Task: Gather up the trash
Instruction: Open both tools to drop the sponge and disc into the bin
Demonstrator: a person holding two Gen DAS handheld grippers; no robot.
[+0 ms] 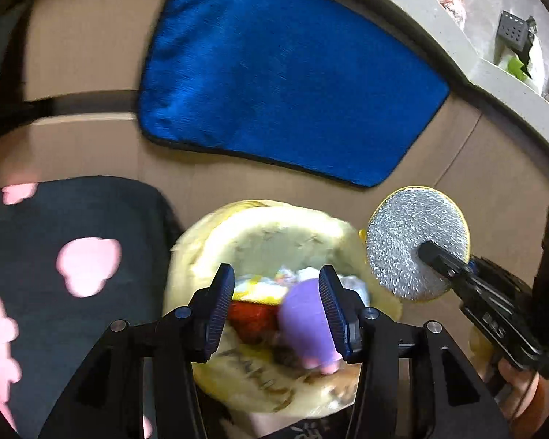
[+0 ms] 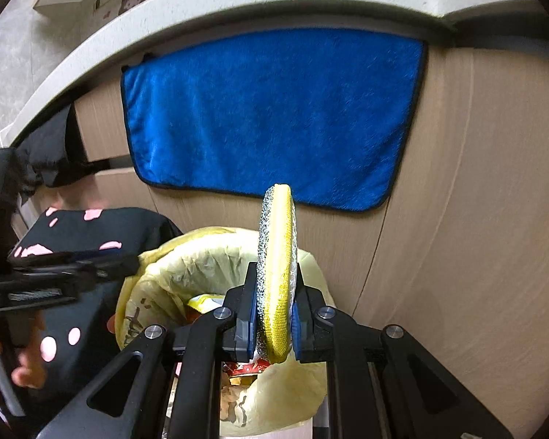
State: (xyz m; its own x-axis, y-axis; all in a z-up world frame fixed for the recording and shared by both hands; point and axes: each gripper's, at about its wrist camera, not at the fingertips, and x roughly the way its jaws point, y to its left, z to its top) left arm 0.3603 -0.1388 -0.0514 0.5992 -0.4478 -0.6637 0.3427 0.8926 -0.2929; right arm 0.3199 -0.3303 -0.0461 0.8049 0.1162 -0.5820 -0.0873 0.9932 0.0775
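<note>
Left hand-held gripper over the mouth of a bin lined with a pale yellow bag; jaws stand apart, pads clear of a purple object lying between them, close against the right pad, nothing gripped. Purple object rounded, with pinkish bits at its lower end, pointing roughly toward 5 o'clock; too blurred to name. Under it in the bin: red wrapper, yellow and white scraps. Dark print on the bag's near side, blurred and unreadable. Right hand-held gripper closed on a round scrubbing pad, pinched at its lower edge. In the right wrist view the pad stands on edge, long axis running 12 to 6 o'clock, yellow rim toward the camera, silver mesh face to the left. In the left wrist view the same pad shows its silver face at 3 o'clock from the bin, just beside the rim. Blue towel hangs on the wood-grain cabinet front at 12 o'clock, under the edge of a pale speckled surface. Black fabric with pink shapes at 9 o'clock from the bin. Fingers visible under the left tool at 8 o'clock in the right wrist view. No readable brand anywhere.
</note>
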